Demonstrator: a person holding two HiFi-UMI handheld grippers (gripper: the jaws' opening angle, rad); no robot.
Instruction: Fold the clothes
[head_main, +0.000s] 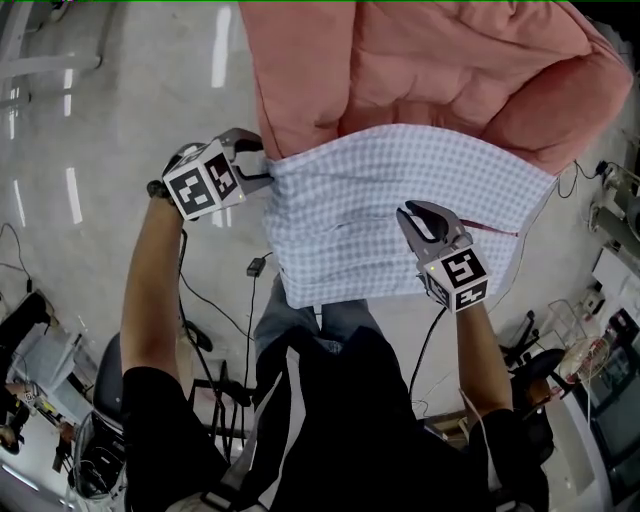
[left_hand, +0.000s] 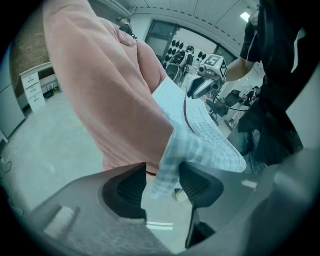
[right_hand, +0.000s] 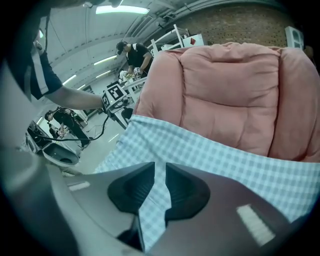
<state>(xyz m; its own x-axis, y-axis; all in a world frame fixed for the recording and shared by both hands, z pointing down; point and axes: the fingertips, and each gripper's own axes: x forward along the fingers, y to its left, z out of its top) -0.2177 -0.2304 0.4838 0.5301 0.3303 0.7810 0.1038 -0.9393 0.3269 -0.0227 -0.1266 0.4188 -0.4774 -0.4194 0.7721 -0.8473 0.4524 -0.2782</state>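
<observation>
Where draped over pink cushions (head_main: 420, 70), checked cloth (head_main: 400, 210) lies flat; pale blue.

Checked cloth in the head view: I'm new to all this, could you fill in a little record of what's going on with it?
item: blue-and-white checked cloth
where: spread in front of a pink padded cushion, lower edge hanging toward the person
left tool: jaws apart, the cloth's edge between them, not pinched
right tool: jaws closed on the cloth's other side
support: only the right tool grips it
</observation>
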